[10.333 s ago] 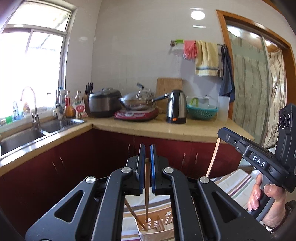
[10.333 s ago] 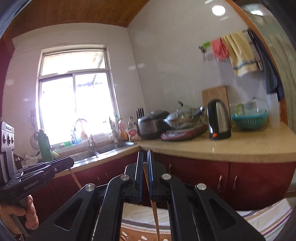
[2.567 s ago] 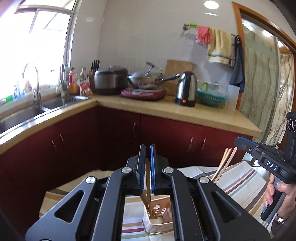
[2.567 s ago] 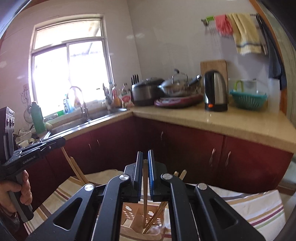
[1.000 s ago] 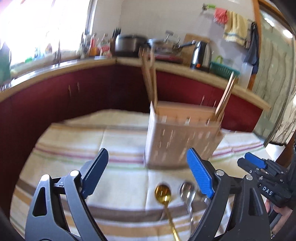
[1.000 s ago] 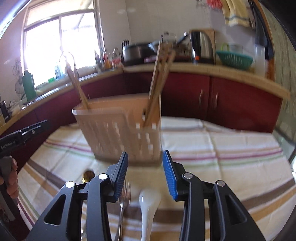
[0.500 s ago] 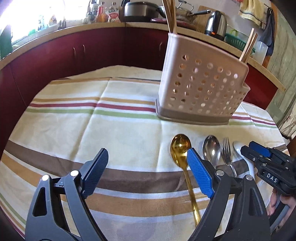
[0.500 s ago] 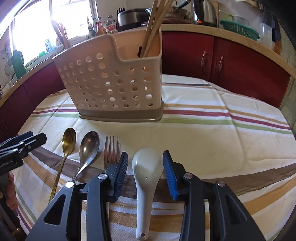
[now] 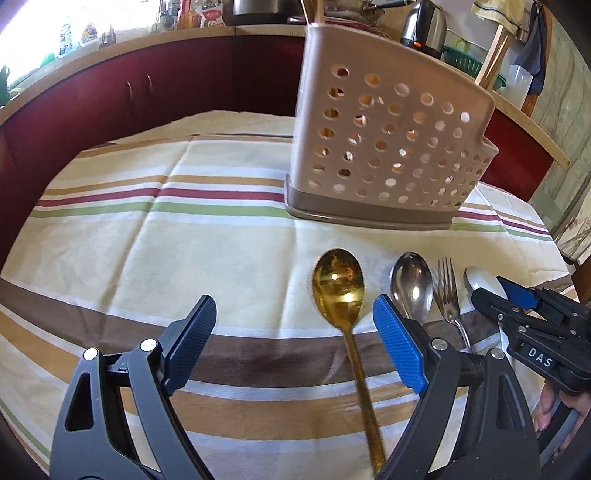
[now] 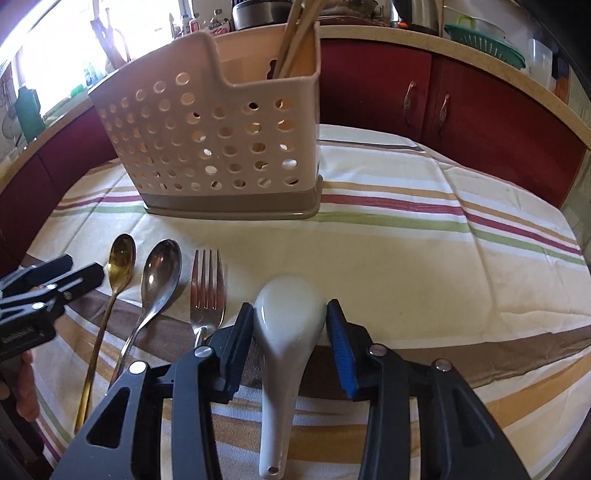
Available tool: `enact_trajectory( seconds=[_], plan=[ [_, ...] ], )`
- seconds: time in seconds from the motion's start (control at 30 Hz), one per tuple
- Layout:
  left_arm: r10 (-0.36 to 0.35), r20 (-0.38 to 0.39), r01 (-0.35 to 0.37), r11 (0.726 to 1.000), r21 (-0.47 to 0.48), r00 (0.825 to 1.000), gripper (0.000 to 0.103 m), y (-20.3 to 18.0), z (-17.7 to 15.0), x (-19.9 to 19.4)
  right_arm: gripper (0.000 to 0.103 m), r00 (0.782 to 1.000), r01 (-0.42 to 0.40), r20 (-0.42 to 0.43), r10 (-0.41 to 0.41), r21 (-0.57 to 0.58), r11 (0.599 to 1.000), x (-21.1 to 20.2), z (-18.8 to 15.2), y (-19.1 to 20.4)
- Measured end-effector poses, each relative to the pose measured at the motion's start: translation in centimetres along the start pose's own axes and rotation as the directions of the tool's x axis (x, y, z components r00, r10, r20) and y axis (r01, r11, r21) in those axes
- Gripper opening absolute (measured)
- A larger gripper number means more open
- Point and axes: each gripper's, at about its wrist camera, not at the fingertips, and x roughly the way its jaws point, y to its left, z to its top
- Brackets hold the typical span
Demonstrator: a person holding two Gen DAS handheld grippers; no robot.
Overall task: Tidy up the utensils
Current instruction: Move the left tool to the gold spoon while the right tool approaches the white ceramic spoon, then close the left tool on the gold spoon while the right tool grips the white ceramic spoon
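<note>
A beige perforated utensil caddy (image 9: 388, 147) (image 10: 221, 147) stands on the striped tablecloth (image 9: 155, 240) with wooden chopsticks (image 10: 295, 33) in it. In front of it lie a gold spoon (image 9: 341, 295) (image 10: 118, 266), a steel spoon (image 9: 412, 284) (image 10: 160, 277), a fork (image 9: 448, 291) (image 10: 207, 291) and a white ceramic spoon (image 10: 286, 325). My left gripper (image 9: 293, 317) is open wide, low over the cloth, with the gold spoon's handle between its jaws. My right gripper (image 10: 290, 321) is open, its jaws on either side of the white spoon's bowl, not clamped.
Dark red cabinets (image 9: 147, 92) and a counter with a kettle (image 9: 423, 26), pots and a green basket (image 10: 484, 44) ring the table. The tablecloth (image 10: 443, 258) stretches bare to the right of the utensils.
Both grippers let go of chopsticks in the caddy, opened and dropped low to the table. In the last half second both moved forward over the gold spoon and the white spoon.
</note>
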Motion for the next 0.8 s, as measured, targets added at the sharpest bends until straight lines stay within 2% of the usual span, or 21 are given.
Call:
enact_trajectory(
  seconds=[0.27, 0.4, 0.47, 0.5, 0.6, 0.8],
  plan=[
    [0.006, -0.035, -0.007, 1.000, -0.012, 0.999, 0.082, -1.2, 0.3, 1.7, 0.041, 0.999, -0.040, 0.030, 0.040, 0.003, 0.999, -1.6, 0.3, -0.7],
    [0.042, -0.019, -0.041, 0.999, 0.011, 0.999, 0.069, -2.0, 0.5, 2.0, 0.041, 0.997, -0.068, 0.041, 0.067, 0.007, 0.998, -2.0, 0.7, -0.9],
    [0.050, -0.007, -0.050, 0.998, 0.024, 0.999, 0.057, -2.3, 0.4, 2.0, 0.041, 0.996, -0.077, 0.045, 0.076, 0.010, 0.997, -2.0, 0.8, -1.2],
    [0.050, -0.005, -0.050, 0.998, 0.029, 0.999, 0.055, -2.5, 0.4, 2.0, 0.041, 0.995, -0.083, 0.048, 0.082, 0.014, 0.996, -2.1, 0.8, -1.3],
    [0.033, -0.001, -0.033, 0.998, 0.047, 0.999, 0.036, -2.8, 0.5, 2.0, 0.041, 0.994, -0.093, 0.056, 0.091, 0.022, 0.995, -2.2, 0.9, -1.8],
    [0.012, -0.001, -0.012, 0.999, 0.046, 1.000, 0.035, -3.2, 0.6, 2.1, 0.041, 0.993, -0.105, 0.056, 0.103, 0.039, 0.994, -2.1, 0.7, -2.4]
  ],
)
